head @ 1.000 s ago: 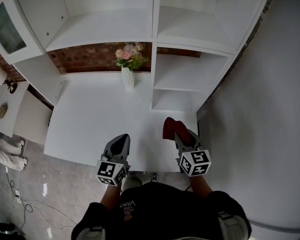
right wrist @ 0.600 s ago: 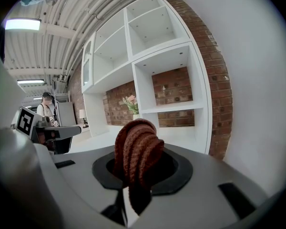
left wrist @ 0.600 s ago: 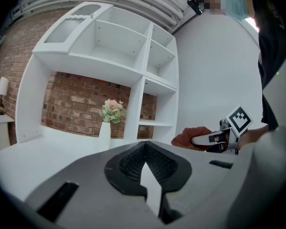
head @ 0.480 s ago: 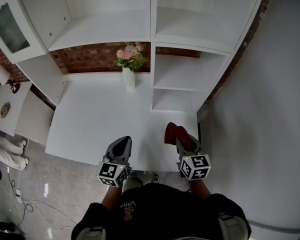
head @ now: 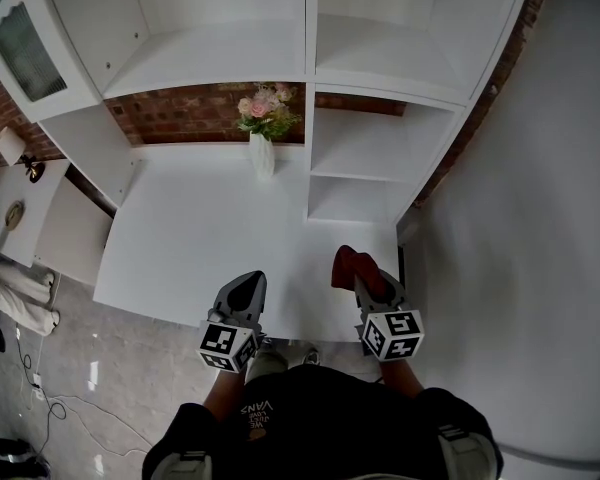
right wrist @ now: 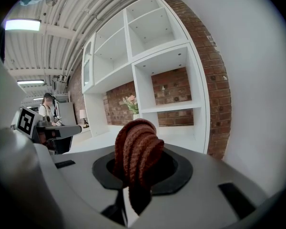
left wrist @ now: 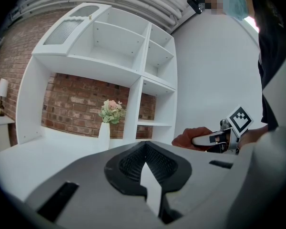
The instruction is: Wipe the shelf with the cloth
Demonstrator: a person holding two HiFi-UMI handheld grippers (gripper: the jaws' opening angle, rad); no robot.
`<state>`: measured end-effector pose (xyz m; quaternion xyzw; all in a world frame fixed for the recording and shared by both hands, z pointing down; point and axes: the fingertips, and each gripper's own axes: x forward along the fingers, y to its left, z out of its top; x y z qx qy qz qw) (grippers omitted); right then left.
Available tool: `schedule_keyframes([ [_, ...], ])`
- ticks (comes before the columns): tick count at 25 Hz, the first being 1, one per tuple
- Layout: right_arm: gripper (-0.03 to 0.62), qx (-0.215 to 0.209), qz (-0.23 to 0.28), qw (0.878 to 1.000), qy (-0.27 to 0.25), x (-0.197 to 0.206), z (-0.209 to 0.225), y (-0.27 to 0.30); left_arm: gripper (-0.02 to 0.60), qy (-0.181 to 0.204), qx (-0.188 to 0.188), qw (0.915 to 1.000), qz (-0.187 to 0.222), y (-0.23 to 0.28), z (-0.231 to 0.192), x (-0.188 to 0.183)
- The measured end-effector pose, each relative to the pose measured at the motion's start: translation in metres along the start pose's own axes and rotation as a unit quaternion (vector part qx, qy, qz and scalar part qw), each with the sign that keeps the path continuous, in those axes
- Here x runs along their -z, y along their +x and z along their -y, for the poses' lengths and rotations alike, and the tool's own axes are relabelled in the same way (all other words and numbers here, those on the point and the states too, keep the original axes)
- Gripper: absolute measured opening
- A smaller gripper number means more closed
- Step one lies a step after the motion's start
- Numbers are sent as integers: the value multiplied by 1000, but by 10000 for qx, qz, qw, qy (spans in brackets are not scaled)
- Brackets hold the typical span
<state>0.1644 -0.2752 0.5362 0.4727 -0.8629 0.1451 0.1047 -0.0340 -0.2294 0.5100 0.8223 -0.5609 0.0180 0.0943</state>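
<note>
Hidden: the lower end of the cloth [right wrist: 136,149] sinks into the slot of my right tongs [head: 360,276], so I cannot see how far in it is caught. The top of the shelf [head: 380,128] runs off the upper edge of the head view.
Right tongs: clamped on the cloth, held above the front right part of the tabletop [head: 200,238].
Left tongs [head: 245,288]: pressed together with nothing between them, over the tabletop's near edge.
Cloth: rust-red ribbed knit, folded in thick loops that stand up out of the tongs. It is near the shelf's lowest right compartment and apart from it.
Shelf: smooth white boards forming open square boxes, with red brick showing behind some of them.
Tabletop: plain white and matt.
Vase [head: 262,155]: slim and white, at the back by the shelf's upright divider, holding pink and cream flowers [head: 268,111].
Hard to make out: a small person [right wrist: 47,106] far off in the right gripper view.
</note>
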Motion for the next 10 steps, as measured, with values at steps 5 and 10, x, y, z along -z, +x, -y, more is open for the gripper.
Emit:
schedule_keyframes([
  [5, 94, -32, -20, 10000, -27, -1, -2, 1, 7, 0, 18, 10000, -4, 0, 1, -1],
  [10, 94, -43, 3, 10000, -7, -4, -4, 5, 6, 7, 31, 10000, -7, 2, -2, -2],
])
